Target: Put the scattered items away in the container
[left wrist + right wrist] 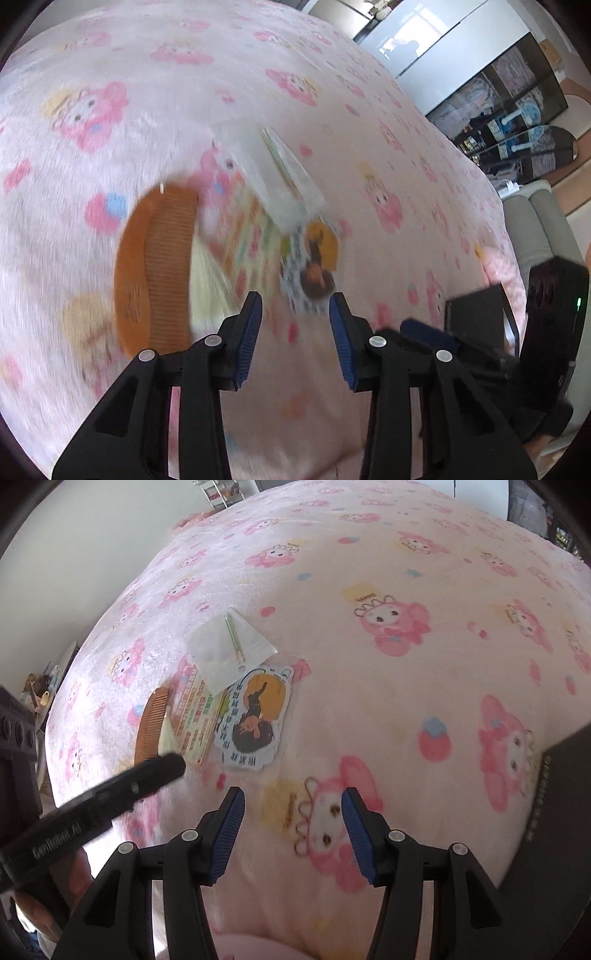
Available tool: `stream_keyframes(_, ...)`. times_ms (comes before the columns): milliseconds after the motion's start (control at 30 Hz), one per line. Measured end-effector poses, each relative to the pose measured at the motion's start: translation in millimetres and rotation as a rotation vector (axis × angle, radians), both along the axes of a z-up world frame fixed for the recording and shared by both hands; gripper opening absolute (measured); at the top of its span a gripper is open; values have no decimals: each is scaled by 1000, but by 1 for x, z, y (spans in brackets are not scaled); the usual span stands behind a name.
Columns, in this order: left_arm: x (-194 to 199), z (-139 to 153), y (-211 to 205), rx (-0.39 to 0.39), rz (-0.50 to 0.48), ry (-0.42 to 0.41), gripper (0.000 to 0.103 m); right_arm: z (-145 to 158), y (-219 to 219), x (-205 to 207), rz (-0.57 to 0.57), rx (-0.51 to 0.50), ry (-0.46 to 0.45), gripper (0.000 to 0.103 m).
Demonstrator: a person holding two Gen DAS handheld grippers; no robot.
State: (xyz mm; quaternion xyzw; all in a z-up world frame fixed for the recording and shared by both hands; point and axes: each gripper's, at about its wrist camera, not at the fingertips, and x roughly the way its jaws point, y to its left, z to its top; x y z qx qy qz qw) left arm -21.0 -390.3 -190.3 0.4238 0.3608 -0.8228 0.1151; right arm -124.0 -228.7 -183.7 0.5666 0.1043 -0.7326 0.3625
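Observation:
Scattered items lie together on a pink cartoon-print blanket [369, 572]. An orange comb [155, 266] [150, 723] lies leftmost. Beside it lies a colourful printed leaflet [194, 716] [255, 236]. A die-cut card with a dark-haired figure [255, 720] [314, 266] lies right of it. A clear plastic sleeve holding a thin stick [229, 646] [277, 173] rests above them. My left gripper [295, 306] is open, just short of the card and leaflet. My right gripper [293, 808] is open over bare blanket, nearer than the items. The left gripper's body [110, 794] shows in the right wrist view.
A dark box edge [561, 794] sits at the right of the blanket; a black box [476, 317] also shows beside the other gripper in the left wrist view. A grey sofa [535, 229] and a glass cabinet [509, 107] stand beyond the bed. A white wall [74, 554] is on the left.

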Motion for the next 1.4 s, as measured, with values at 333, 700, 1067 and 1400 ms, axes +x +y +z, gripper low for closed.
stream_keyframes(333,-45,-38,-46,-38,80,-84,42,-40,-39,-32,39,17,-65,51)
stream_keyframes(700,-19,-20,16,102,-109,-76,36,-19,-11,-9,135,-89,-182,42)
stream_keyframes(1067,15,-16,18,-37,-1,-167,36,-25,26,2,16,3,-144,42)
stream_keyframes(1400,13,-19,37,-40,-58,-202,21,-32,21,2,72,-47,-202,23)
